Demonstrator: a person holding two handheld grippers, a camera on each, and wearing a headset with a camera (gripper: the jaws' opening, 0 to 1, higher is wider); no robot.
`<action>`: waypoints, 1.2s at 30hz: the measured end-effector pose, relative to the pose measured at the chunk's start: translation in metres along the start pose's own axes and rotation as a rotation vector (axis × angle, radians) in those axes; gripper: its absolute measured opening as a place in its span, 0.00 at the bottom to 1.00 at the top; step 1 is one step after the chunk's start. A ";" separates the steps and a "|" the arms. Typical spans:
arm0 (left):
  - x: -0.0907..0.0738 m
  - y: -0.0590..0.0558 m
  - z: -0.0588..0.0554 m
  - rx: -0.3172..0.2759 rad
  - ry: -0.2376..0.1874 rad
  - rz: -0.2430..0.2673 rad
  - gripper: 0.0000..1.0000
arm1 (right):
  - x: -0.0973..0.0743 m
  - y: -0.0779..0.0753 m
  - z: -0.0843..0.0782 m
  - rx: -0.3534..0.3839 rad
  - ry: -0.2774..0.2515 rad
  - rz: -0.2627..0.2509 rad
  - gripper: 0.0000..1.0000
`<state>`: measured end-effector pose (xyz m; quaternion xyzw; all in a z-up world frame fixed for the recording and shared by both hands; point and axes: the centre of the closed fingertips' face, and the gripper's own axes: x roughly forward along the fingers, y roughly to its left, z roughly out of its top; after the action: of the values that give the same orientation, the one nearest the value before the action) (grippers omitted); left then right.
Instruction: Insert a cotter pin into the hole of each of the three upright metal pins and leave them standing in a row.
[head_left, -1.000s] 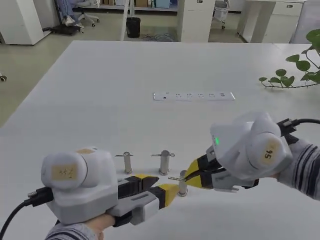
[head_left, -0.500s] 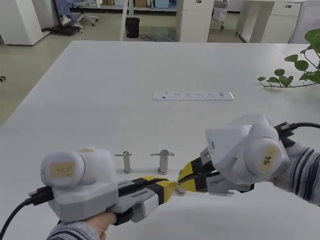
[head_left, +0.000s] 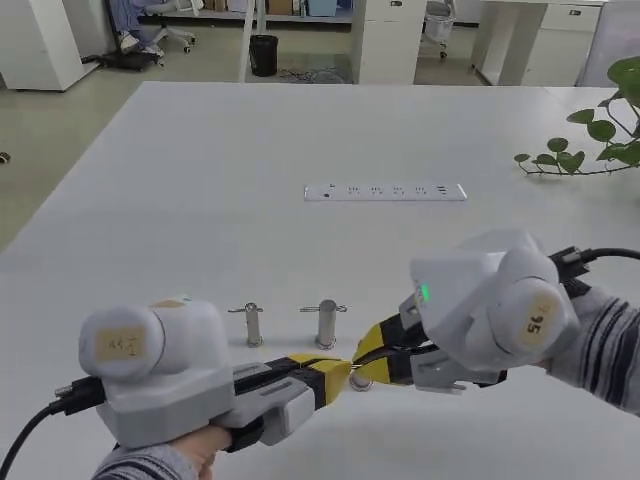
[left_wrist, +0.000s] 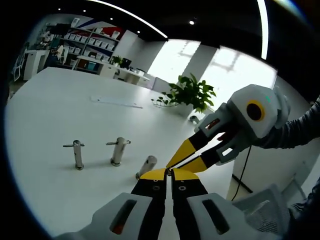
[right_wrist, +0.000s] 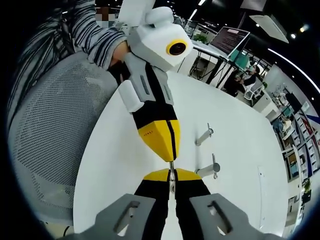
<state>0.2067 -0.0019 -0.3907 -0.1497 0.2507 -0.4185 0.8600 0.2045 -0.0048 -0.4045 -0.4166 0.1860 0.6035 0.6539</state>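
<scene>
Two upright metal pins (head_left: 254, 324) (head_left: 327, 322) stand in a row on the white table, each with a cotter pin through its top. The third metal pin (left_wrist: 146, 166) leans a little, just left of my left gripper (left_wrist: 170, 172); in the head view only its base (head_left: 358, 384) peeks out under the jaws. My right gripper (right_wrist: 171, 175) is shut on a thin cotter pin (right_wrist: 171, 183). The left gripper (head_left: 338, 371) meets it tip to tip, shut on the pin's other end. The right gripper (head_left: 366, 364) sits directly above the third pin.
A white power strip (head_left: 385, 192) lies across the middle of the table (head_left: 200, 180). A potted plant's leaves (head_left: 590, 140) hang over the right edge. A mesh office chair (right_wrist: 50, 125) stands by the near edge.
The left gripper's jaws have closed and moved right to meet the right gripper's tips. The right gripper has dropped slightly over the third pin, which it now hides.
</scene>
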 end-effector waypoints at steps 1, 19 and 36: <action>0.000 0.001 0.000 0.013 -0.001 -0.003 0.00 | 0.000 -0.001 0.000 0.002 -0.003 -0.005 0.00; -0.007 -0.013 -0.004 0.219 0.035 -0.111 0.00 | -0.005 0.008 -0.005 0.095 -0.024 0.055 0.00; -0.006 -0.008 -0.002 0.270 0.028 -0.077 0.10 | -0.008 0.005 -0.009 0.031 0.024 0.023 0.00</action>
<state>0.1977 -0.0023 -0.3867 -0.0363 0.1984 -0.4833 0.8519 0.2001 -0.0175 -0.4052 -0.4116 0.2080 0.6028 0.6511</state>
